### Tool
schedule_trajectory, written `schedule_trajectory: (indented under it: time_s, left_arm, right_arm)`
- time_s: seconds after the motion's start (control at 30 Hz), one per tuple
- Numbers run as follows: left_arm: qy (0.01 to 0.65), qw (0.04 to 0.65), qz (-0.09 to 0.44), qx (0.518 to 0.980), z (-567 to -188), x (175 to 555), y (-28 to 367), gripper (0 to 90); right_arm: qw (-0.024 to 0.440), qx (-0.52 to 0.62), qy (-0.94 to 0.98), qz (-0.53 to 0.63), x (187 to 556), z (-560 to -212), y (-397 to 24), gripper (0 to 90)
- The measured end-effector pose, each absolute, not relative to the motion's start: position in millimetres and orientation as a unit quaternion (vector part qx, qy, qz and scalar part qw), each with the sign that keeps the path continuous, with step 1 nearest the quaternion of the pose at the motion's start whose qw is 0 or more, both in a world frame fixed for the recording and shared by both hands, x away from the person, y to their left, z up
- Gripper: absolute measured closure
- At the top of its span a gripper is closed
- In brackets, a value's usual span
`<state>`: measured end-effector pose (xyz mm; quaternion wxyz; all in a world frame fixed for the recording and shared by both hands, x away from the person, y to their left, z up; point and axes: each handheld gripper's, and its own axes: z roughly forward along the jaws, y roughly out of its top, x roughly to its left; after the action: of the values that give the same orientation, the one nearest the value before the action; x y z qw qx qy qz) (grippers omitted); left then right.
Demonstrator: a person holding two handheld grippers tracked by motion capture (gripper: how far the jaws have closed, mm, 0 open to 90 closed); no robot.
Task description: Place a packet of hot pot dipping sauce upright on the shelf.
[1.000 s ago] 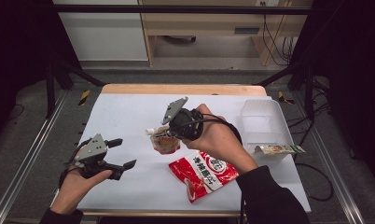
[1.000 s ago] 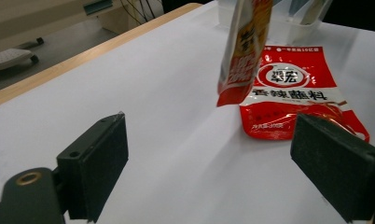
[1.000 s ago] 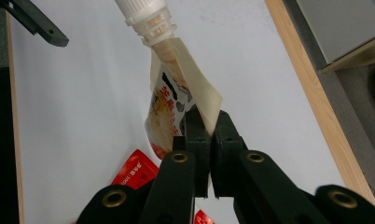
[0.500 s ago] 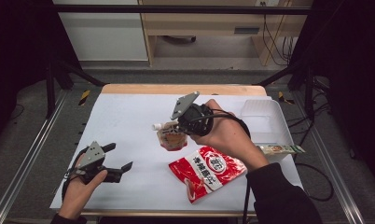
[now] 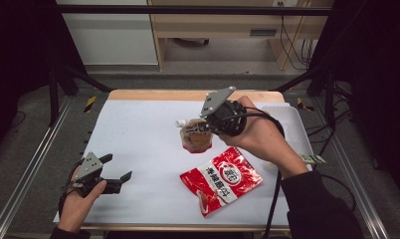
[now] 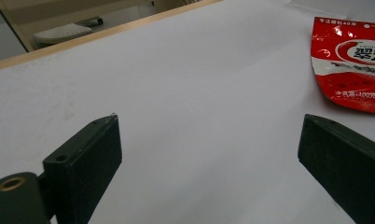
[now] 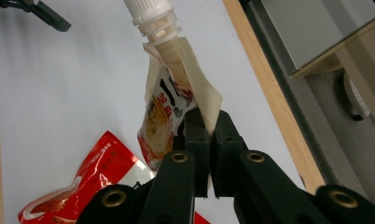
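At the left, near the front edge of the white worktop (image 5: 138,129), the left tool (image 5: 119,169) is seen with its jaws spread wide; they have just been opening, and nothing but bare white surface lies between them in the left gripper view. Moving towards the middle, a spouted pouch (image 5: 195,135) is held up off the worktop, pinched at one side seam by the right tool (image 5: 208,130), whose jaws are closed tight on it. In the high view the pouch's long axis is tilted, the white screw cap (image 7: 150,16) pointing up and to the left, the rounded bottom hanging down. Dark characters are printed on its front, too small to be read. Below it and to the right, a red snack bag (image 5: 221,178) lies flat on the worktop at an angle; white Chinese characters are carried in a white ring, and "100" can be made out in the left gripper view.
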<state>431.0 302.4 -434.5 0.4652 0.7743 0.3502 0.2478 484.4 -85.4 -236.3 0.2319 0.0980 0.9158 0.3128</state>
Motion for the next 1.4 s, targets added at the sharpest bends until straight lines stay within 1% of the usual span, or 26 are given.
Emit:
schedule_trajectory:
  time_s: [0.1, 0.33, 0.37, 0.43, 0.5, 0.6, 0.83, 0.87, 1.2, 1.4]
  left_arm:
    - [0.351, 0.464, 0.245, 0.776, -435, 431, 303, 5.9]
    - [0.352, 0.461, 0.242, 0.778, -437, 433, 303, 5.9]
    - [0.352, 0.461, 0.242, 0.778, -437, 433, 303, 5.9]
    - [0.352, 0.46, 0.242, 0.779, -438, 433, 303, 5.9]
    - [0.351, 0.46, 0.241, 0.779, -438, 433, 303, 5.9]
    - [0.35, 0.457, 0.24, 0.782, -438, 433, 302, 5.9]
    - [0.351, 0.456, 0.242, 0.781, -438, 432, 302, 5.9]
    - [0.353, 0.457, 0.24, 0.781, -439, 432, 302, 5.9]
    - [0.352, 0.456, 0.238, 0.782, -440, 432, 302, 5.9]
    - [0.35, 0.455, 0.236, 0.784, -440, 432, 301, 5.9]
  right_arm:
    - [0.234, 0.104, 0.914, 0.314, 486, -233, -91, 88.0]
    - [0.254, 0.125, 0.908, 0.31, 500, -231, -126, 88.0]
    - [0.254, 0.125, 0.908, 0.31, 500, -231, -126, 88.0]
    - [0.262, 0.136, 0.905, 0.305, 505, -232, -142, 87.9]
    - [0.265, 0.139, 0.904, 0.305, 505, -233, -148, 87.9]
    - [0.282, 0.148, 0.898, 0.305, 507, -233, -168, 87.9]
    - [0.294, 0.16, 0.892, 0.302, 510, -233, -191, 87.9]
    - [0.299, 0.166, 0.89, 0.303, 512, -234, -199, 87.9]
    - [0.307, 0.195, 0.882, 0.299, 526, -242, -232, 87.9]
    - [0.306, 0.205, 0.883, 0.291, 527, -250, -247, 87.8]
